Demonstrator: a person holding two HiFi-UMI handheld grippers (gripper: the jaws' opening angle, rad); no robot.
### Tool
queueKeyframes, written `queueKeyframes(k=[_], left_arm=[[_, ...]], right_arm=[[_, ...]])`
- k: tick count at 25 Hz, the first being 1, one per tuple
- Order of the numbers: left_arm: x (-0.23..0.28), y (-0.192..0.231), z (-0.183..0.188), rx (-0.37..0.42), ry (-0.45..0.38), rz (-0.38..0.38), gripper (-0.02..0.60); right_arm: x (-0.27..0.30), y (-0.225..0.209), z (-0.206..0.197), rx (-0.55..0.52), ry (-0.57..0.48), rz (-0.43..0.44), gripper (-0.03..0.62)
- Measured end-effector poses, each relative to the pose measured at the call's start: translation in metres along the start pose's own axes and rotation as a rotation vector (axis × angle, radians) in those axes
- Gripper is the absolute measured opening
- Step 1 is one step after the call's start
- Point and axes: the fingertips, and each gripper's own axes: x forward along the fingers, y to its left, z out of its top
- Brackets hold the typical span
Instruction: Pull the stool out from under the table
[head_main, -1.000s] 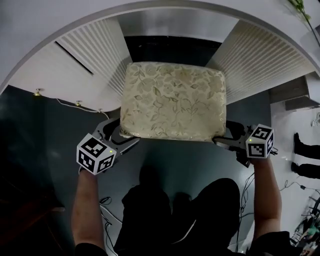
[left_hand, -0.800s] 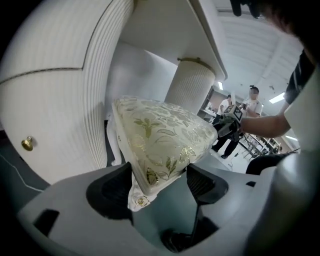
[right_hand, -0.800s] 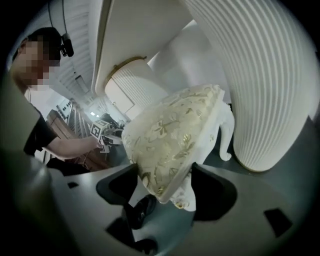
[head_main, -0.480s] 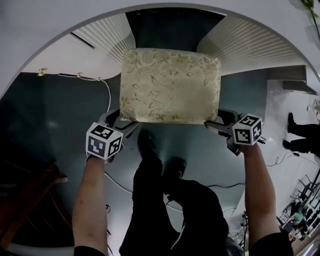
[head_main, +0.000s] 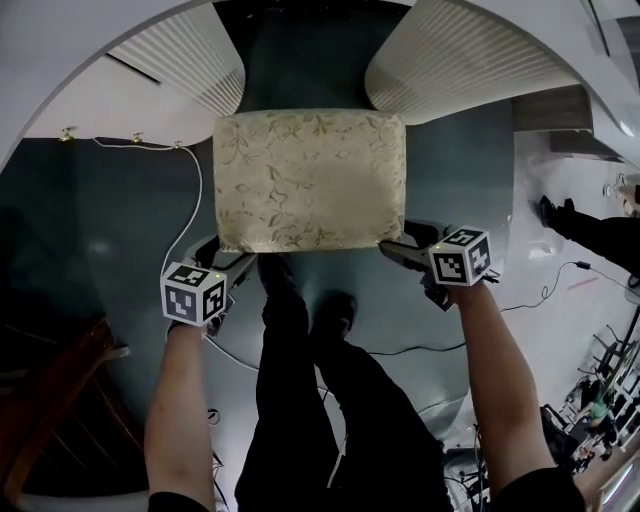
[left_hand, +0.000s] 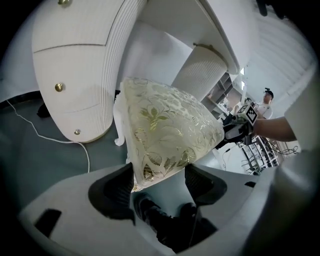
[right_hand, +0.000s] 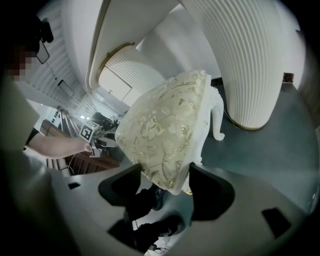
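Note:
The stool (head_main: 310, 180) has a cream, leaf-patterned cushion and white legs, and stands on the dark floor between the table's two ribbed pedestals. My left gripper (head_main: 235, 262) holds its near left corner, and my right gripper (head_main: 395, 247) holds its near right corner. In the left gripper view the cushion corner (left_hand: 170, 130) sits pinched between the jaws of the left gripper (left_hand: 159, 177). In the right gripper view the other corner (right_hand: 167, 130) is pinched by the right gripper (right_hand: 164, 182). Both pairs of jaws have just been closing on the cushion.
The white table's curved edge (head_main: 100, 40) arches over the far side, with ribbed pedestals at left (head_main: 180, 70) and right (head_main: 450, 50). A white cable (head_main: 195, 190) lies on the floor at left. My own shoes (head_main: 300, 310) stand just behind the stool. Another person's legs (head_main: 590, 225) are at far right.
The stool has slid toward me, further out from between the pedestals, with both grippers on its near corners. My feet have stepped back.

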Motion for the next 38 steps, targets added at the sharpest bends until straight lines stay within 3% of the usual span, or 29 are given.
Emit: queueKeyframes(k=[7,18,22,27,32,35,38], left_arm=[[0.002,-0.002,-0.006,-0.058,0.018,-0.005,0.314],[-0.002,-0.008,-0.012,-0.116,0.227,-0.04,0.31],[-0.002,-0.008,-0.009,-0.104,0.256,-0.059,0.307],[-0.013,-0.008,-0.01,-0.092,0.295,-0.035,0.301],[-0.039,0.003,-0.014,0.03,0.421,0.067,0.299],[-0.054,0.001,-0.023,-0.029,0.468,0.12,0.295],[-0.068,-0.009,-0.006,-0.094,0.438,0.155,0.264]], right_arm=[[-0.003,0.0,0.0,0.037,0.039,-0.052,0.284],[-0.007,0.001,-0.003,0.11,0.188,-0.054,0.282],[-0.008,-0.002,0.0,0.107,0.198,-0.064,0.282],[-0.005,0.002,-0.007,0.112,0.283,-0.059,0.293],[-0.019,-0.001,-0.013,0.072,0.392,-0.184,0.297],[-0.023,-0.004,-0.034,0.071,0.488,-0.202,0.299],[-0.033,0.004,-0.034,0.078,0.511,-0.199,0.299]])
